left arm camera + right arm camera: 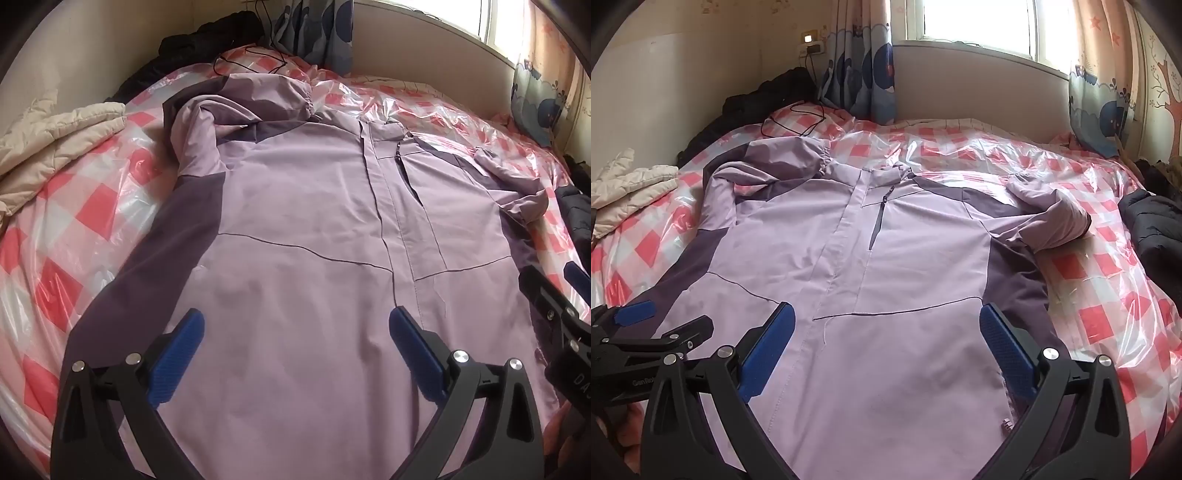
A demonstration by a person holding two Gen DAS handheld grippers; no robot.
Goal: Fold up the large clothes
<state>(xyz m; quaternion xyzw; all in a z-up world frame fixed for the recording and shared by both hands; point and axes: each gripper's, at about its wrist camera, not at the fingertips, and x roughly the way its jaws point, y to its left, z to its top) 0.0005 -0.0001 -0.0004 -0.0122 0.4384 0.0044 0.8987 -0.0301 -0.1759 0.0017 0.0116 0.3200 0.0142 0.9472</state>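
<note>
lilac jacket [886, 258] spread flat, both grippers' jaws wide above its hem.

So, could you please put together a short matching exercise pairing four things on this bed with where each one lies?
Things:
1. purple jacket
2. beige quilted garment
3. black cable
4. dark puffer jacket

Places:
A. at the right edge of the bed
B. spread front-up in the middle, under both open tools
C. bunched at the left edge
D. looped at the far left corner, below the wall socket

Pairs: 1-B, 2-C, 3-D, 4-A
</note>
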